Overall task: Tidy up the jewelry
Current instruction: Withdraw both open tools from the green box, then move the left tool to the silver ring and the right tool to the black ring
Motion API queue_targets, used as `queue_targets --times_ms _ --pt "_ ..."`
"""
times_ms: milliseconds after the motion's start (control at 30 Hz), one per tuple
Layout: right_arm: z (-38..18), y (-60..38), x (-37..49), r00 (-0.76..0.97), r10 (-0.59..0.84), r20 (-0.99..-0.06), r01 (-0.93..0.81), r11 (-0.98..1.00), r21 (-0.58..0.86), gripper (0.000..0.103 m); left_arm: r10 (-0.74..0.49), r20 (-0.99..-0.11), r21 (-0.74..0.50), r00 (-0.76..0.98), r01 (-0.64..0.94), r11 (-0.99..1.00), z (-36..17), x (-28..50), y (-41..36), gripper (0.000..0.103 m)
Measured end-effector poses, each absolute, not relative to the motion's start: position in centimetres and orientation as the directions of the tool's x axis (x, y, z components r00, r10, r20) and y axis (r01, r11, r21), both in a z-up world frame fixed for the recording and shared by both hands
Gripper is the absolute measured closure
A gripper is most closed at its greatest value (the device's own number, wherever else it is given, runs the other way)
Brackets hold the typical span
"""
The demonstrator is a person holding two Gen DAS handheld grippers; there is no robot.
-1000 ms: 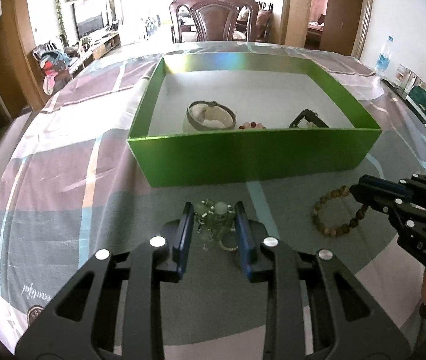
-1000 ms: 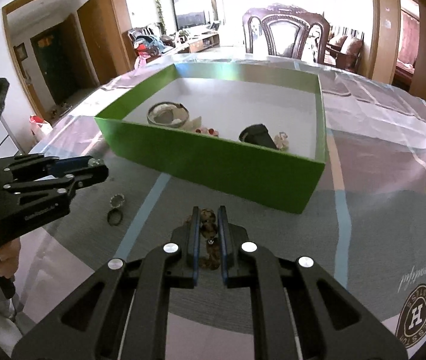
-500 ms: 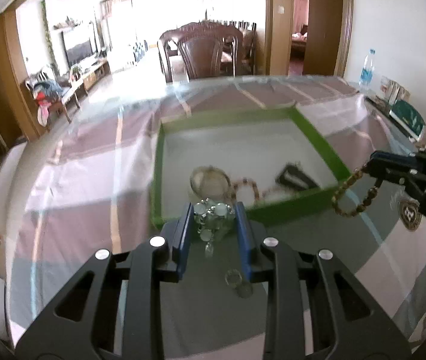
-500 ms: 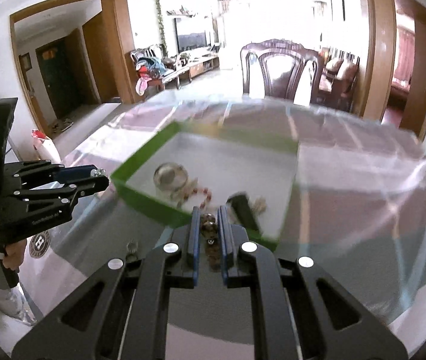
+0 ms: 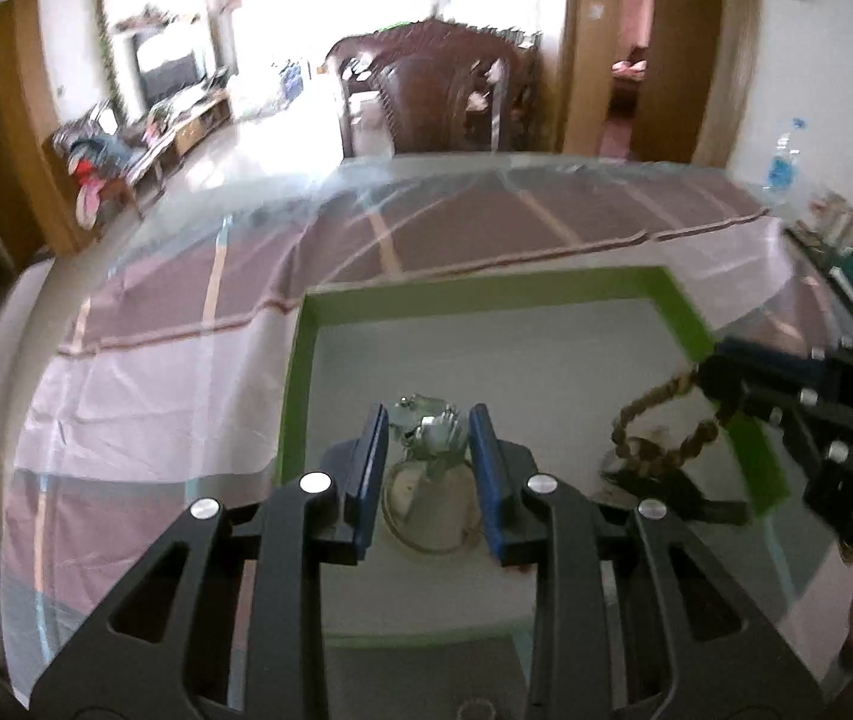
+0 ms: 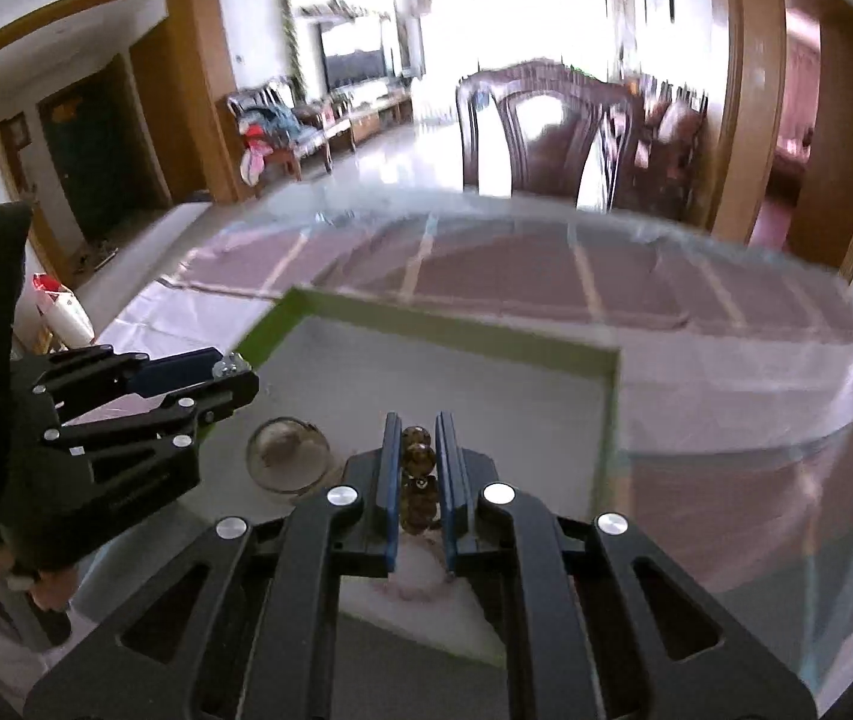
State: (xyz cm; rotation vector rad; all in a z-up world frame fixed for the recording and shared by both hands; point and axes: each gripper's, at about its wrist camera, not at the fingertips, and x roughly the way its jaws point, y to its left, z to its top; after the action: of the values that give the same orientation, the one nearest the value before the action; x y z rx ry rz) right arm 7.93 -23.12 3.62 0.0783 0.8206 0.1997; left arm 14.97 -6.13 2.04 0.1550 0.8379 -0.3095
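Left gripper [image 5: 429, 420] jaws clamped on pale crystal bracelet [image 5: 429, 423] – above green box [image 5: 291, 384]. Right gripper [image 6: 416, 441] jaws narrow, pinching brown bead bracelet [image 6: 416, 459] – over box, 3 o'clock of left.

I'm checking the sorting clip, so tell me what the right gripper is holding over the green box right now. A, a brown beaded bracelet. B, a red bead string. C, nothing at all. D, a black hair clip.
A: the right gripper is shut on the brown beaded bracelet, whose loop hangs from it above the green box in the left wrist view.
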Motion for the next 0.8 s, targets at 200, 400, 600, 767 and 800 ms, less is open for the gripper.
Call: queue_targets --times_ms 200,400,600,767,800 --pt "0.9 -22.6 9.0 0.628 0.200 -0.752 -0.118 0.980 0.163 0.087 -0.190 -0.765 0.009 0.615 0.305 0.952 0.3 16.2 -5.6 0.053" --pt "3.3 -21.3 3.7 0.669 0.221 -0.710 -0.200 0.973 0.114 0.055 -0.169 -0.747 0.037 0.643 0.294 0.955 1.9 13.2 -2.9 0.042" --pt "0.0 -16.4 -1.6 0.540 0.292 -0.789 -0.369 0.925 0.090 0.056 -0.117 -0.761 0.087 0.638 0.279 0.956 1.3 8.4 0.2 0.037" --pt "-4.6 -12.4 -3.0 0.445 0.281 -0.850 -0.465 0.884 0.049 0.056 -0.106 -0.808 0.063 0.580 0.263 0.963 -1.2 6.4 2.1 0.036" --pt "-5.1 -11.8 -3.0 0.423 0.291 -0.858 -0.472 0.879 0.066 0.056 -0.100 -0.813 0.059 0.574 0.251 0.966 -1.6 6.2 2.5 0.036"
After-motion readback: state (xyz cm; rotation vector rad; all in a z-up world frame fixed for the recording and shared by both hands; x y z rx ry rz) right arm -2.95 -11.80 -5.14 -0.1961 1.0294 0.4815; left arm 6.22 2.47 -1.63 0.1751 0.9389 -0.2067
